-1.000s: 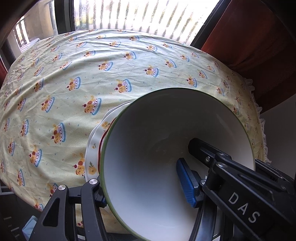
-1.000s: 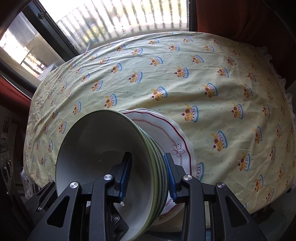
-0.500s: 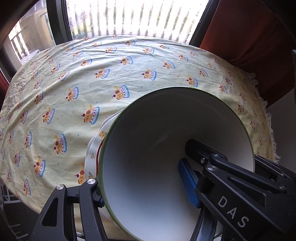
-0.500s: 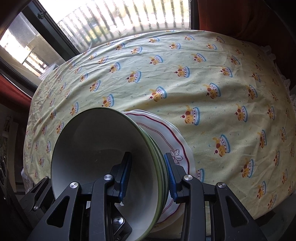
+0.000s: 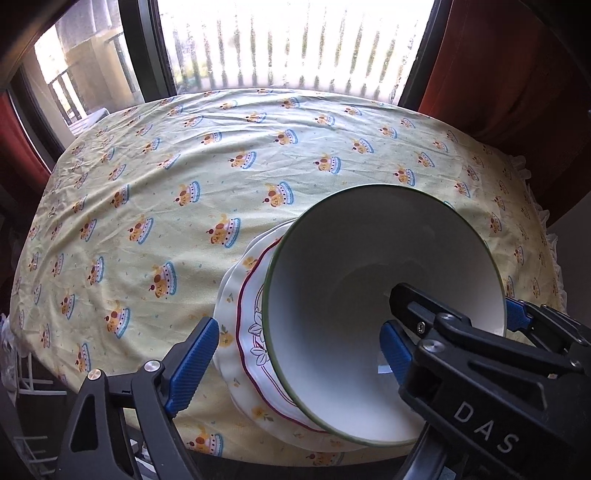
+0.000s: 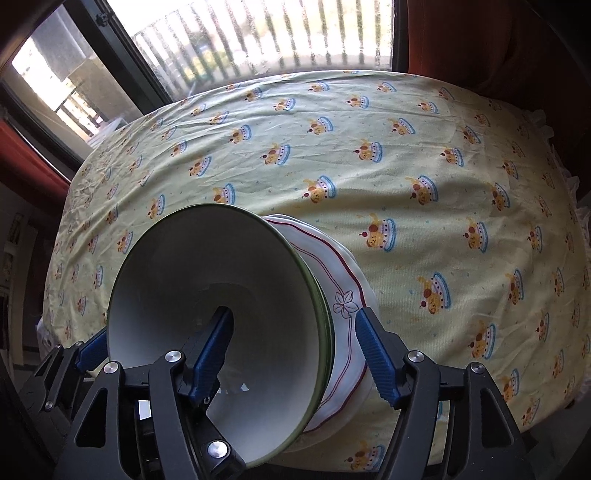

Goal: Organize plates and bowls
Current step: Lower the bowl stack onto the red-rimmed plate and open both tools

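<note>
Fingers (image 6: 376,358) on both grippers just spread, off the rim — bowls (image 5: 369,295) sit nested on plates (image 5: 236,295) at the counter's (image 5: 258,177) near edge, between the two hands, each straddling its side.

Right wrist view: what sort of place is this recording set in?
Most likely a home dining spot by a window. A table under a yellow printed tablecloth holds a bowl on stacked plates, with a barred window and red curtain behind.
</note>
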Motion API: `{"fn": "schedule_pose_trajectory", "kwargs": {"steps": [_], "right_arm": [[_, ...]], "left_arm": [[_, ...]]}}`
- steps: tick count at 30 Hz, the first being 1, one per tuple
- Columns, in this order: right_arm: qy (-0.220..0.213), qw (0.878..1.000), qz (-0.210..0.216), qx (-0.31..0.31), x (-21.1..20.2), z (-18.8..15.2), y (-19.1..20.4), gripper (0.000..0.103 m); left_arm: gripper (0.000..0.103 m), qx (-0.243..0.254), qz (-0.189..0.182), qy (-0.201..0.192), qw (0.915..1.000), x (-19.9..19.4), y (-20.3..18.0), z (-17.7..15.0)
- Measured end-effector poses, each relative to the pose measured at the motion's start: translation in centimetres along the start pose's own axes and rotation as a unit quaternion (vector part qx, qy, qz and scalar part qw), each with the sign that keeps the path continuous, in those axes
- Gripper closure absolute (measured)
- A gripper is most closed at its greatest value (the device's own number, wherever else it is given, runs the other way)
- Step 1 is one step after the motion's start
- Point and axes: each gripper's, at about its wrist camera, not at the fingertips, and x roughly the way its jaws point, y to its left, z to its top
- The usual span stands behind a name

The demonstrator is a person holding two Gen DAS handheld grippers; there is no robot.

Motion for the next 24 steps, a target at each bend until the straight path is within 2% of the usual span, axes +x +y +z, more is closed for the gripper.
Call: {"fn": "schedule_pose_trajectory", "kwargs": {"steps": [8, 14, 17, 21, 24], "right_arm": [[-0.069, 0.996, -0.056, 0.017, -5.0, -1.0, 1.9, 0.03], [-0.131, 0.987, -0.087, 0.017, -8.2, -2.4, 5.1, 0.028], [-0.146, 0.985, -0.092, 0.016, -8.6, -3.2, 7.4, 0.025], [-0.158, 0.984, -0.076, 0.018, -8.1, -4.5, 10.7, 0.024], [-0.19, 0.979, -0.075, 0.018, -7.2, -5.6, 12.9, 0.023]], "left_arm": [[0.009, 0.004, -0.025, -0.065, 0.9976, -3.9, 2.7, 0.0], [0.006, 0.048, -0.018, -0.119, 0.9916, -6.0, 5.6, -0.7], [0.005, 0.062, -0.018, -0.122, 0.9904, -6.5, 7.9, -1.3], [0.005, 0.066, -0.021, -0.121, 0.9902, -6.4, 11.6, -2.2], [0.005, 0.058, -0.031, -0.123, 0.9902, -6.2, 14.5, -2.1]]}}
